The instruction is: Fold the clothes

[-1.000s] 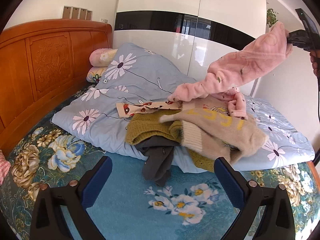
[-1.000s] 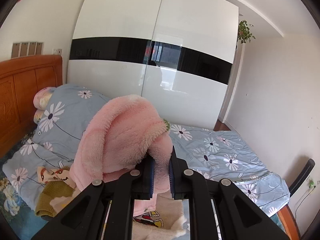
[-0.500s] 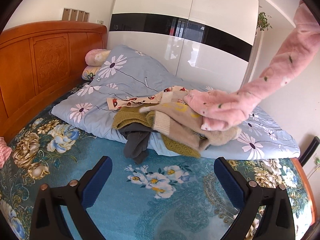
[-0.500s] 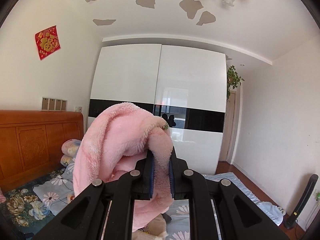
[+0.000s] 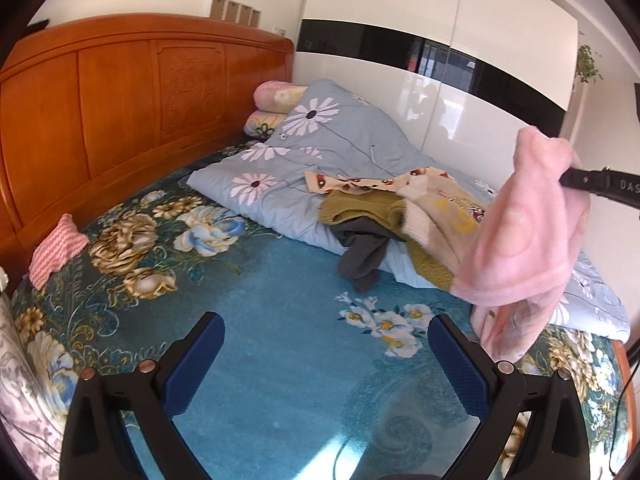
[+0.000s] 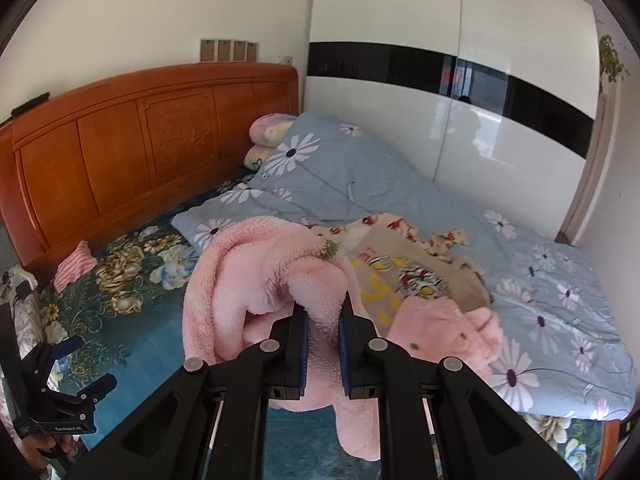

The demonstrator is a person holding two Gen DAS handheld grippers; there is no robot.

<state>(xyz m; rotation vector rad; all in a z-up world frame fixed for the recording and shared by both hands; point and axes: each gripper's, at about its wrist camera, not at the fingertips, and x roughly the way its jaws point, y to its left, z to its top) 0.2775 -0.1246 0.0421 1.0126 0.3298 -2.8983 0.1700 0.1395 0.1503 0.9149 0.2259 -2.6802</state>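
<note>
Right tongs (image 6: 323,322) clenched on pink fleece garment (image 6: 256,276), its lower end cut off by frame; left tongs (image 5: 326,354) released, empty, above bed (image 5: 280,320).

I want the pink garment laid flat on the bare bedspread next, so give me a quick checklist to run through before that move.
1. Right gripper shut on the pink fleece garment: ok.
2. Left gripper open and free to take a second corner: ok.
3. Garment clear of the clothes pile: cannot tell; its lower end hangs near the pile and the blue duvet.
4. Open teal bedspread in front of the left gripper to lay it on: ok.
5. Garment spread out: not ok, it hangs bunched.
6. Second corner to grab visible: cannot tell.
</note>
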